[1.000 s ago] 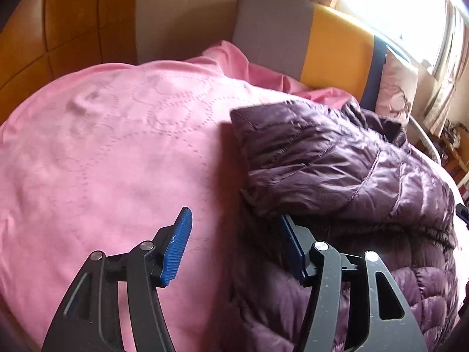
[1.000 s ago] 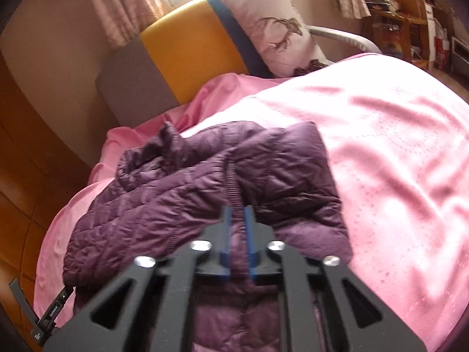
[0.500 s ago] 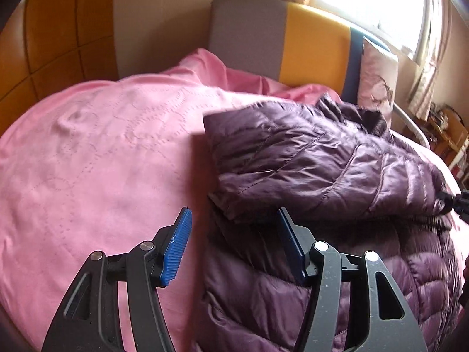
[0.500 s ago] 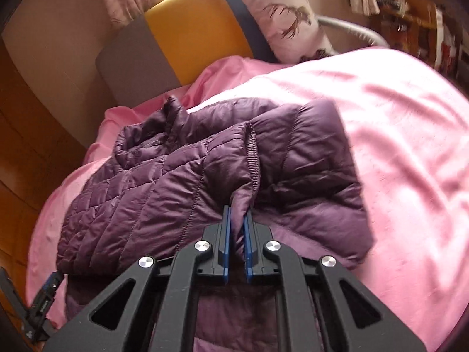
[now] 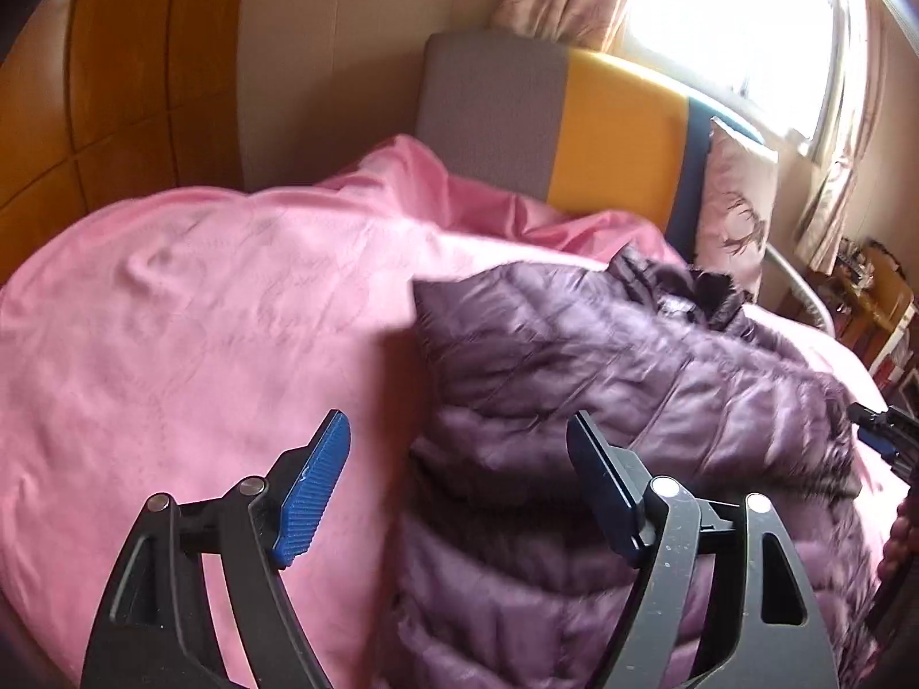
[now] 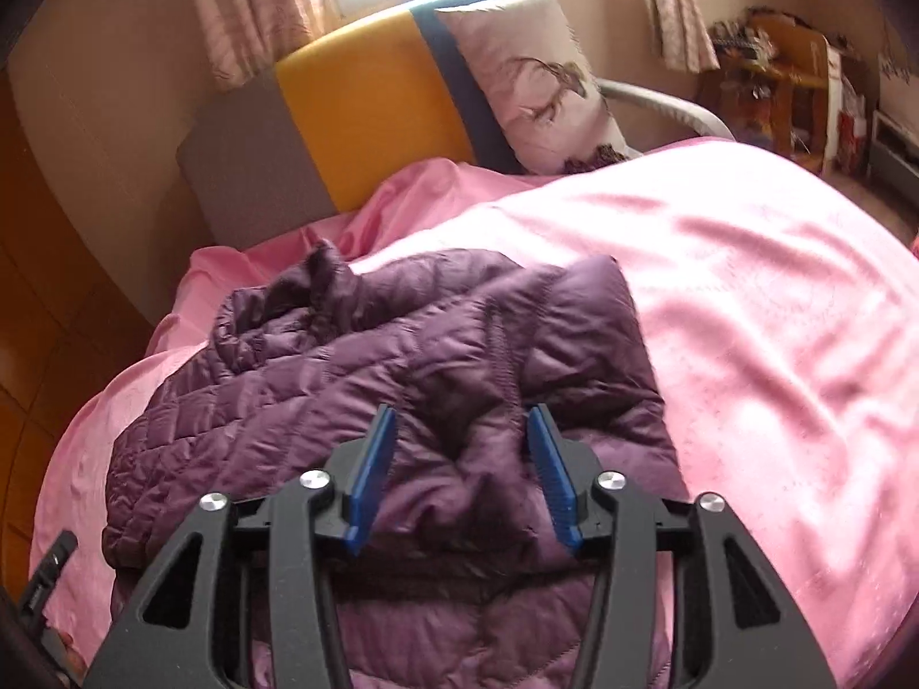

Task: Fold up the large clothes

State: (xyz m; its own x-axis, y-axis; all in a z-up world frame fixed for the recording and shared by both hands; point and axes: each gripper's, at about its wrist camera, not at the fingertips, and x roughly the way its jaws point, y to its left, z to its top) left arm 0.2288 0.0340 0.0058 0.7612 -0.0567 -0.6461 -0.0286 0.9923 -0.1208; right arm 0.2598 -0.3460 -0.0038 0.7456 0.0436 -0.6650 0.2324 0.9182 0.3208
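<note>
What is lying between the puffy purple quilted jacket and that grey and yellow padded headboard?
In both wrist views, only rumpled pink bedding fills the stretch between the purple quilted jacket and the grey and yellow headboard.

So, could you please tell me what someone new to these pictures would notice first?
The eye goes first to the purple quilted puffer jacket, lying crumpled and partly folded on the pink bedspread. Next come the blue-padded grippers, the left gripper and right gripper both open above the jacket. Behind stands a grey, yellow and blue headboard with a printed pillow against it.
</note>
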